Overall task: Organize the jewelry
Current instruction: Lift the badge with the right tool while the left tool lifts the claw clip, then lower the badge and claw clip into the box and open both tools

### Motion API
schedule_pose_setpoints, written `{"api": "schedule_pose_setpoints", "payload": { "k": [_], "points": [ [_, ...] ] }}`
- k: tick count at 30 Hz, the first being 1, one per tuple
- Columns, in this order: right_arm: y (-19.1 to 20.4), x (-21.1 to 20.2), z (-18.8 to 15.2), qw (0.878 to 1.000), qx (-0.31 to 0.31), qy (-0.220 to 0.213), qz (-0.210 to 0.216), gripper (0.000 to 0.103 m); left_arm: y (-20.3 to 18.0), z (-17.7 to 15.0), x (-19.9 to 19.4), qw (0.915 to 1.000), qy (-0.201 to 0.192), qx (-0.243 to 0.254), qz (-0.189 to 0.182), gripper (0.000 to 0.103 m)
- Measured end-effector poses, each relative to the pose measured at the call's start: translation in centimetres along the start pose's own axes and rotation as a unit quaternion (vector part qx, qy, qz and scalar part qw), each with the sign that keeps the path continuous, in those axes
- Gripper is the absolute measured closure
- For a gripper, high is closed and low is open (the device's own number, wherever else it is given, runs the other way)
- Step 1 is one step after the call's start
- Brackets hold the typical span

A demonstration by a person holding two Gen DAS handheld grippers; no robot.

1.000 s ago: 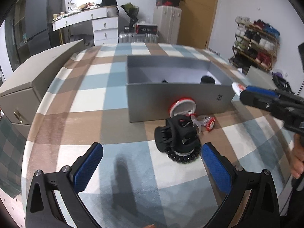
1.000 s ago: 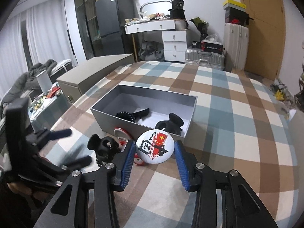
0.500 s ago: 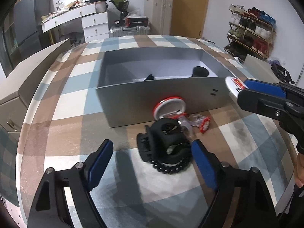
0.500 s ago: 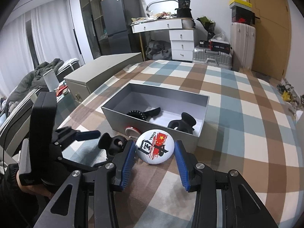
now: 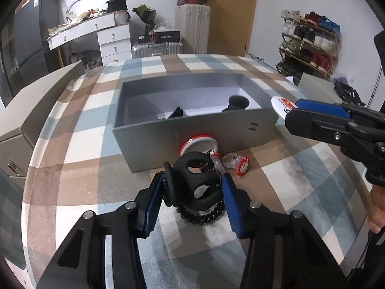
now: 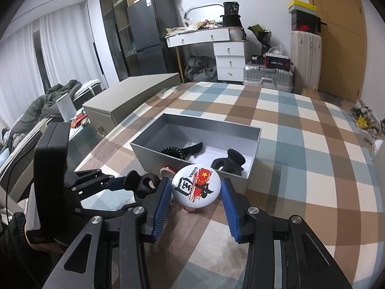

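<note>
The left hand-held gripper (image 5: 192, 193) pinches a black hair claw (image 5: 196, 184) between its blue pads, a black coil tie (image 5: 201, 215) on the table (image 5: 79, 144) beneath it. Just ahead lie red-rimmed badges (image 5: 198, 142) against the grey box (image 5: 192, 130). The right hand-held gripper (image 6: 195, 196) grips a white China badge (image 6: 196, 186) short of the box, which holds another claw (image 6: 228, 161).

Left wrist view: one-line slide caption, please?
Left gripper closes on black hair claw before the grey box.
</note>
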State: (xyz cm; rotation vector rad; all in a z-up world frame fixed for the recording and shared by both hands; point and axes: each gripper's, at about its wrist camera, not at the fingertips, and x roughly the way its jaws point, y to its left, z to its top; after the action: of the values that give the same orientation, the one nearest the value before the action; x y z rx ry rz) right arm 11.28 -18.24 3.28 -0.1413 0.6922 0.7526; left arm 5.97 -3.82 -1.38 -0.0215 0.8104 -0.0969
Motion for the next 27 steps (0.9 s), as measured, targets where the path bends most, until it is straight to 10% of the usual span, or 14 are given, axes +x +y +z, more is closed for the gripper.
{"api": "schedule_pose_setpoints", "payload": {
  "k": [27],
  "points": [
    [-3.6,-0.2,1.0,0.989,0.115,-0.081,0.052,0.062,3.4,4.2,-1.1,0.9966,-0.075,-0.036,0.001,0.061]
  ]
}}
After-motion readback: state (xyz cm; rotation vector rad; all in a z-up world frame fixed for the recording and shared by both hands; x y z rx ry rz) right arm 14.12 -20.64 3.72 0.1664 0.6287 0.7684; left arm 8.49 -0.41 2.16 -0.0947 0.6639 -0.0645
